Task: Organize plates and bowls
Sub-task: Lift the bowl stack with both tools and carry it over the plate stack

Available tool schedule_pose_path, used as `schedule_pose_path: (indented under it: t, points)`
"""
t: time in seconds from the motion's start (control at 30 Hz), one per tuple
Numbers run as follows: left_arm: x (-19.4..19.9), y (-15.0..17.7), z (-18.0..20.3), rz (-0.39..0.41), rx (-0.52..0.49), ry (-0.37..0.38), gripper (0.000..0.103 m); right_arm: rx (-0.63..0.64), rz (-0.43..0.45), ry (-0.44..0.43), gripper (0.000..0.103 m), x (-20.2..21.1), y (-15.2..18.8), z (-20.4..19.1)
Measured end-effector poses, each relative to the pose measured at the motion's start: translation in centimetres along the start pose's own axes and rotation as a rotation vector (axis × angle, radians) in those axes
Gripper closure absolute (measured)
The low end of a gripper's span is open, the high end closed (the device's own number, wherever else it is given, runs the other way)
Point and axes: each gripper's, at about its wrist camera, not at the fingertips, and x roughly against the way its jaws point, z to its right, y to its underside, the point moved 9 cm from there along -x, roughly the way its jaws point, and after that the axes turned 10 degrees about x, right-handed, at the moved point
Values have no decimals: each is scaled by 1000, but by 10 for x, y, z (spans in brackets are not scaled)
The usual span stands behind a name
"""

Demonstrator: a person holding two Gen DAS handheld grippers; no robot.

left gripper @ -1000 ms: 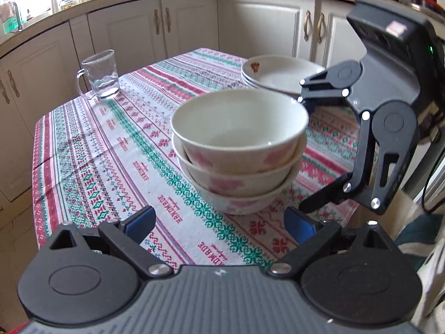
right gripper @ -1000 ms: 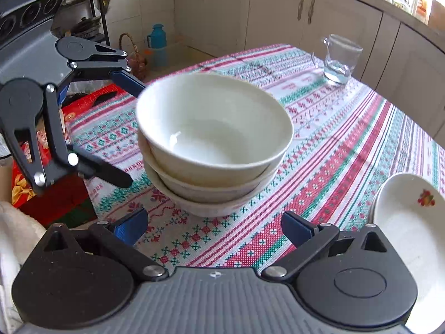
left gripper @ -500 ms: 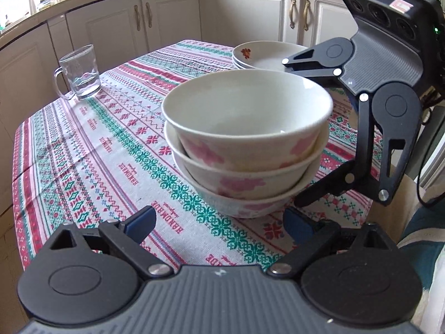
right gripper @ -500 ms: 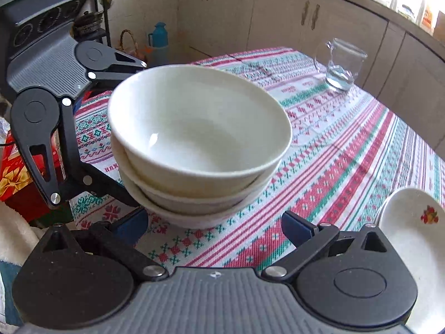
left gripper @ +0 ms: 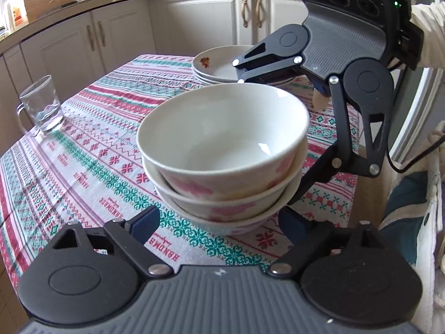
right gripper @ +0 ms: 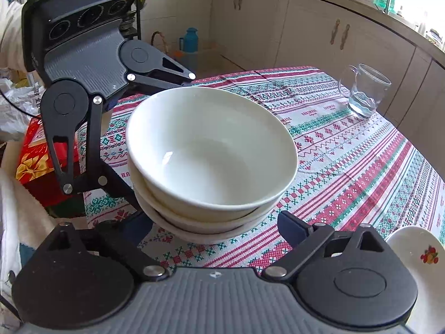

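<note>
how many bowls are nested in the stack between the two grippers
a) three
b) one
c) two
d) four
a: the left wrist view shows three rims stepped one inside another in the bowl stack, with pink flowers on the sides of each.

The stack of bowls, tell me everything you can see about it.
The stack of bowls is three nested bowls, glossy like ceramic, white inside with faded pink flowers outside. It stands upright and empty on the patterned tablecloth, near the table's edge. The open left claw and right claw flank it; contact is unclear.
</note>
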Motion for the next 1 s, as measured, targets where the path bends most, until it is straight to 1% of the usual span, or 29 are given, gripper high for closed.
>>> schedule_pose_path:
  t: [0.03, 0.07, 0.1, 0.23, 0.37, 0.63, 0.8, 1.0]
  points:
    - [-1, -1, 0, 0, -5, 9, 13, 7, -4, -5, 6, 0, 0, 0]
    - [-1, -1, 0, -4, -9, 24, 17, 13, -7, -10, 8, 0, 0, 1]
    - [-2, -2, -1, -13, -8, 44, 18, 18, -9, -19, 10, 1, 0, 1]
    - [-2, -3, 0, -24, -22, 78, 21, 34, -13, -40, 10, 2, -1, 2]
    - [-4, -4, -3, -32, -25, 104, 21, 30, -5, -68, 10, 2, -4, 2]
    - [-4, -5, -6, -49, -33, 149, 22, 26, -19, -112, 11, -1, -6, 2]
    - [-8, -7, -9, -57, -35, 172, 22, 35, -31, -116, 11, -2, -6, 2]
    - [-11, -7, -10, -59, -31, 179, 22, 39, -42, -111, 11, -3, -6, 3]
